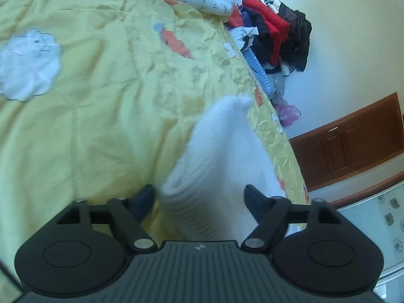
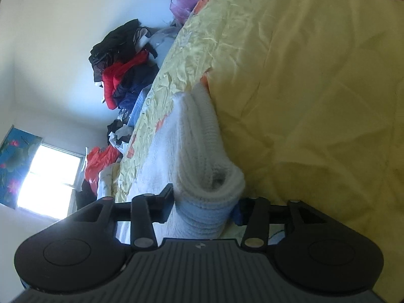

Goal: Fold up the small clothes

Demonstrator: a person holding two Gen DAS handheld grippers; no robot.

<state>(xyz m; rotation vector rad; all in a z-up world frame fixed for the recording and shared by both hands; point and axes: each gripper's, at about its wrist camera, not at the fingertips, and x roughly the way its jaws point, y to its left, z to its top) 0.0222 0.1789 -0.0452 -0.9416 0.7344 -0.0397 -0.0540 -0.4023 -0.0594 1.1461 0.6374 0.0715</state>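
One white sock (image 1: 217,151) — one yellow bedspread (image 1: 101,101), one clothes pile (image 1: 275,35).

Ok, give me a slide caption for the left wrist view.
Left gripper open around a white sock on the yellow bedspread, clothes pile beyond.

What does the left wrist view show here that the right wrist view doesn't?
Only the left wrist view: a white cloud patch and carrot print on the sheet, a wooden cabinet, and the left gripper open around the sock. Only the right wrist view: a bright window, a floral curtain, and the right gripper astride the sock's open cuff. Both: the white sock, yellow sheet and clothes pile.
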